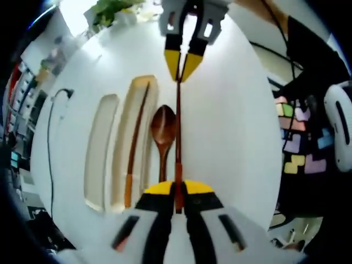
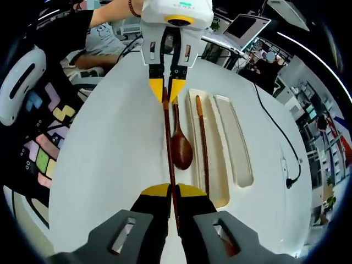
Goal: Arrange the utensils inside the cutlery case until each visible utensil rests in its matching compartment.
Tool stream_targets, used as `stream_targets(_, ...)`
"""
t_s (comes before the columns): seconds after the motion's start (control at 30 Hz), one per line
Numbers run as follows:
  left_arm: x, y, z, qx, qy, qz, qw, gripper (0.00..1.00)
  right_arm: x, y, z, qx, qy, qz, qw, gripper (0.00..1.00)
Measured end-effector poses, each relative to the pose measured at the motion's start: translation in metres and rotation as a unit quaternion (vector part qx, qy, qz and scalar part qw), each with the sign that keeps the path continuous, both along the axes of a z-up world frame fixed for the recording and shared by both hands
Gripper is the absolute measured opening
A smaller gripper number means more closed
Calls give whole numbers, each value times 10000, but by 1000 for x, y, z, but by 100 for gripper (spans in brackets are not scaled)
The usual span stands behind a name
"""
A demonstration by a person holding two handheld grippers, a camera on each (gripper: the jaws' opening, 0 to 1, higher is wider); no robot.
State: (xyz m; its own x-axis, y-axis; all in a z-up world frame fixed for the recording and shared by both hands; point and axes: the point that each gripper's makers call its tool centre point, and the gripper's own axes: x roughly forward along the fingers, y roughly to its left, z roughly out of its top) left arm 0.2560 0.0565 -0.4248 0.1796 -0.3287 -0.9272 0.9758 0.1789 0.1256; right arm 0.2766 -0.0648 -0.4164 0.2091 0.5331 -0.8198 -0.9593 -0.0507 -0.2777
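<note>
A dark wooden chopstick (image 1: 178, 132) (image 2: 169, 148) hangs level just above the white table, held at both ends. My left gripper (image 1: 177, 192) (image 2: 166, 93) is shut on one end and my right gripper (image 2: 171, 193) (image 1: 183, 69) is shut on the other. A wooden spoon (image 1: 164, 129) (image 2: 181, 151) lies on the table between that chopstick and the cream cutlery case (image 1: 115, 154) (image 2: 220, 137). A second chopstick (image 1: 135, 143) (image 2: 202, 143) rests in the case's wide compartment. The narrow outer compartment (image 1: 102, 148) (image 2: 236, 143) holds nothing.
A black cable (image 1: 52, 121) (image 2: 275, 132) runs over the table beyond the case. A coloured puzzle mat (image 1: 297, 143) (image 2: 44, 143) and a white rounded device (image 1: 341, 126) (image 2: 19, 82) lie off the table's other side. A plant (image 1: 110, 11) stands at the far edge.
</note>
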Motion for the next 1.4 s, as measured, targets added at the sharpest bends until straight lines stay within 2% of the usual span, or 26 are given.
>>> stream_targets(0.1, 11, 3, 9, 67, -90, 48, 9999, 5, 10, 3, 9, 50, -66, -70, 9999, 1)
stream_targets(0.23, 25, 8, 10, 134, -124, 115, 9998, 5, 25, 8, 14, 109, -158, -157, 9997, 1)
stream_targets(0.77, 49, 17, -3, 434, -255, 154, 9986, 6, 47, 19, -5, -104, 33, -315, 9994, 2)
stream_targets(0.97, 53, 20, -11, 598, -273, 109, 9978, 6, 51, 21, -11, -150, 112, -364, 9992, 2)
stream_targets(1.4, 59, 25, -22, 698, -177, 220, 9972, 6, 56, 24, -23, -180, 288, -653, 9973, 2)
